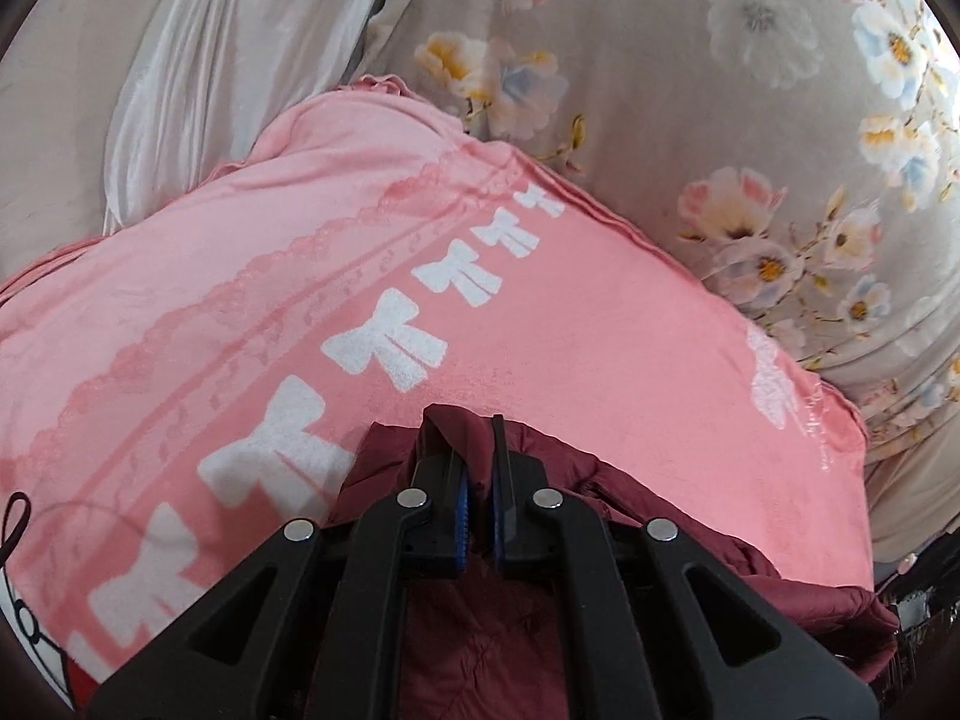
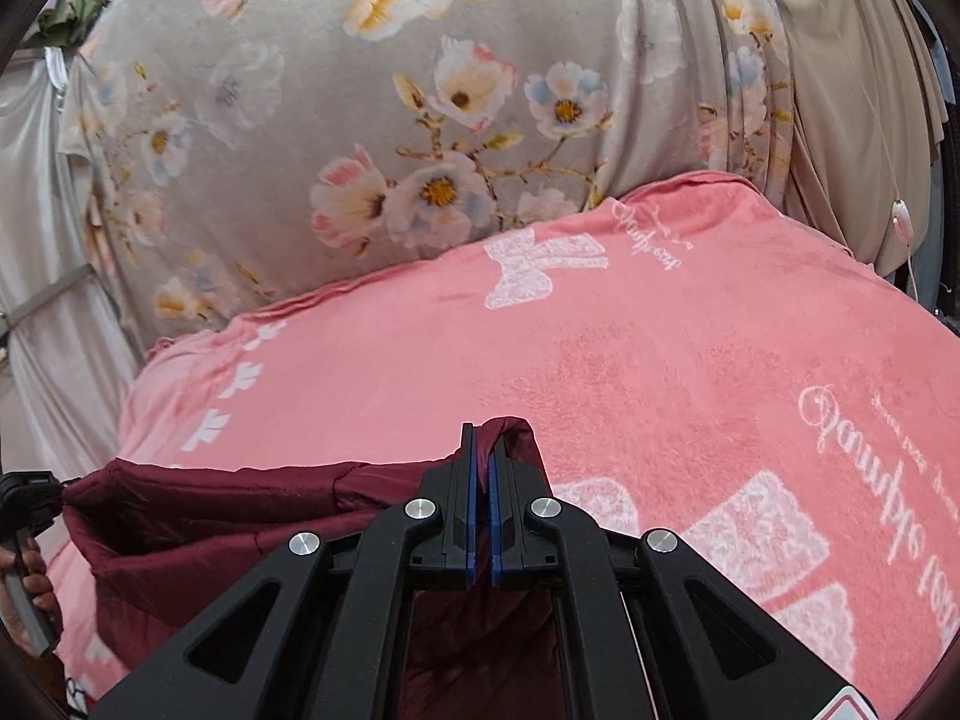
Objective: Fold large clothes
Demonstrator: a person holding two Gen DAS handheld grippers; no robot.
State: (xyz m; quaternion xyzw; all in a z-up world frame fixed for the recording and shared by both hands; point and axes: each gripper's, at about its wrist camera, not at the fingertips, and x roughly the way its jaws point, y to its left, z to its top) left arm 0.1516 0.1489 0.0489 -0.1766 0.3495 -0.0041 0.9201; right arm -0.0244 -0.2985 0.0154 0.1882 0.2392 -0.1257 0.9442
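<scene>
Floral grey bedding [image 1: 690, 120] is covering the bed at the 12 o'clock side of both views, and a pink blanket [image 1: 540, 324] with white bow prints is lying over it as the working surface. Pale satin fabric [image 1: 198, 60] is showing at 10 o'clock in the left wrist view.

The maroon padded garment [image 1: 480, 630] is sitting at 6 o'clock in both views, on the near part of the pink blanket, with its top edge raised off the surface.

The left claw [image 1: 478, 456] is pressed together and is pinching a raised tip of the maroon fabric. The right claw [image 2: 483, 456] is likewise pressed together, with a fold of the same garment's edge [image 2: 516, 432] caught between its pads. A stretch of the garment is spanning from the right claw toward 9 o'clock, where the other gripper's handle and a hand [image 2: 27, 576] are appearing.

Hazards, as judged from this position:

1. Only a narrow tip of slick-looking fabric is sitting in each claw. A sharp pull is likely to draw it out, dropping one corner.
2. Uneven travel of the two hands is likely to skew the fold line.
3. Padded material tends to spring back; a release without pressing down may let the fold open.
4. The plush pink blanket may be dragging with the garment and bunching beneath it.
</scene>
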